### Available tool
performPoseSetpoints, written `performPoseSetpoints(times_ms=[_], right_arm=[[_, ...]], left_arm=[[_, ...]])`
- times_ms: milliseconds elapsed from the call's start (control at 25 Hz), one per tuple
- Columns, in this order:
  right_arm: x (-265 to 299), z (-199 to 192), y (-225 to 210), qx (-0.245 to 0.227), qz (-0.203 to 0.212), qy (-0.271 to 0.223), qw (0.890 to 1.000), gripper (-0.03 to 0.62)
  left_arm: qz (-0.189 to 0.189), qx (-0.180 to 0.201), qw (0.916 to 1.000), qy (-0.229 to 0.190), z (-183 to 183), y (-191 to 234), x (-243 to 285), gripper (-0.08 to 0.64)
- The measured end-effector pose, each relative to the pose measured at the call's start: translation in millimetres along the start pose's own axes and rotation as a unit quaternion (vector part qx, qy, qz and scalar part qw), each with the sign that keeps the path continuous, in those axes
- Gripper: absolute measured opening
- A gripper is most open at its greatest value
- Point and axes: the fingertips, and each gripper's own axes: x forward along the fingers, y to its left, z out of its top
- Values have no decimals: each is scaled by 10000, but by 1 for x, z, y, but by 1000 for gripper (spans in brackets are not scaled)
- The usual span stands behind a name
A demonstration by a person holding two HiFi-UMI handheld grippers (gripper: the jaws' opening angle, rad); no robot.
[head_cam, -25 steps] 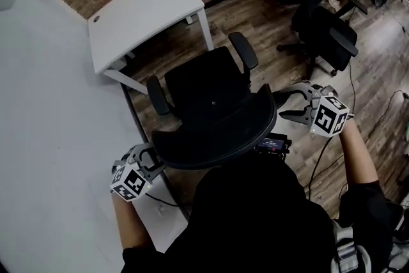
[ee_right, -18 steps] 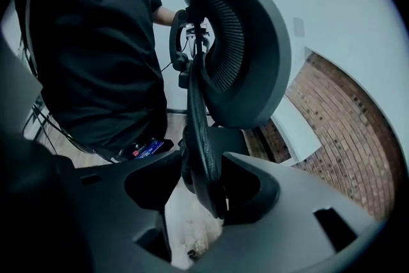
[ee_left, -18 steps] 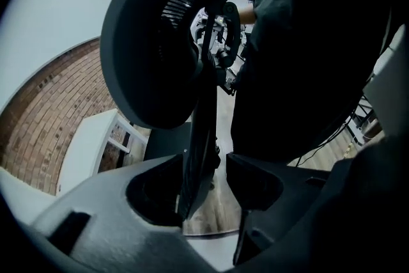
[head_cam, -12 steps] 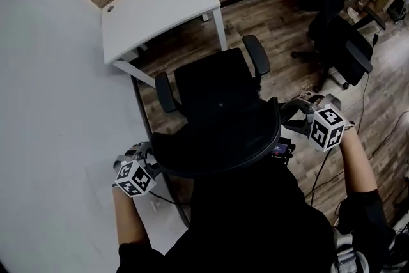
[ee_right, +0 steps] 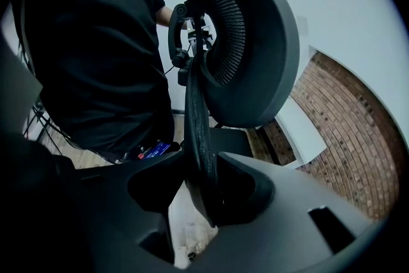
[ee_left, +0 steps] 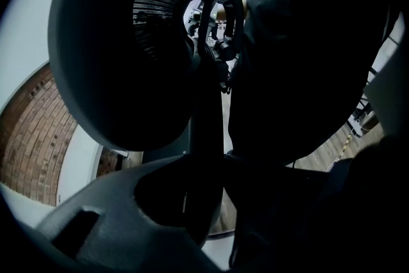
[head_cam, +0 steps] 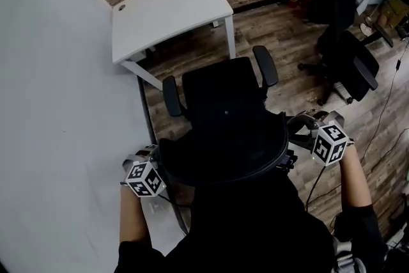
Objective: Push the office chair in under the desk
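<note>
Moved: both grippers came in from beside the backrest onto its side edges.
Left gripper: jaws were closing, clamped on the left rim.
Office chair: stood clear on the floor, facing the counter, seat not under it.
Right gripper: jaws were closing, clamped on the right rim.
Progress: grip nearly set; the whole push was left.

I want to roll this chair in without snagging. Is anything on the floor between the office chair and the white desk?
Nothing visible does: the wood floor between the office chair and the white desk looks bare. Under the desk is partly hidden by its top.
</note>
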Motion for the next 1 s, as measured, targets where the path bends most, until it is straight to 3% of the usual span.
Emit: performPoseSetpoints(times_ms=[1000], right_arm=[[23, 26, -15, -96, -28, -370, 9993, 153]], left_arm=[[83, -122, 9990, 425, -36, 26, -2, 143]])
